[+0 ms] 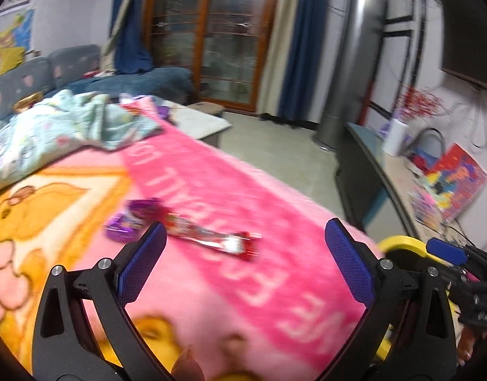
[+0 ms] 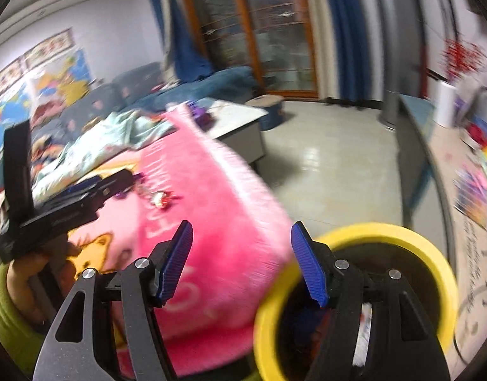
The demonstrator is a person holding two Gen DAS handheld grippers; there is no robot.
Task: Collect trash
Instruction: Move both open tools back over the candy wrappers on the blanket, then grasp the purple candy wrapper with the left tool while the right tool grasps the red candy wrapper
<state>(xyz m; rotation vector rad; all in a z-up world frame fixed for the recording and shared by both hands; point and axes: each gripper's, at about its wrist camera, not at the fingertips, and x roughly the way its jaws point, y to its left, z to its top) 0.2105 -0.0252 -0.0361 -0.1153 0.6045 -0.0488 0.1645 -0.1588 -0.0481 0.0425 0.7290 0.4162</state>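
Note:
A red and silver snack wrapper (image 1: pixel 213 238) and a purple wrapper (image 1: pixel 129 222) lie on the pink blanket (image 1: pixel 243 273). My left gripper (image 1: pixel 245 247) is open and empty, just short of the red wrapper. My right gripper (image 2: pixel 242 250) is open and empty, above the blanket's edge and the rim of a yellow bin (image 2: pixel 386 231). The bin's rim also shows in the left wrist view (image 1: pixel 399 243). The wrappers show small in the right wrist view (image 2: pixel 162 200), beside the left gripper (image 2: pixel 84 197).
A crumpled pale blue cloth (image 1: pixel 62 127) lies further back on the blanket. A low grey table (image 2: pixel 240 120) stands beyond. A long side counter (image 2: pixel 450 165) with papers and a white roll (image 1: pixel 396 136) runs along the right. Tiled floor (image 2: pixel 332 165) lies between.

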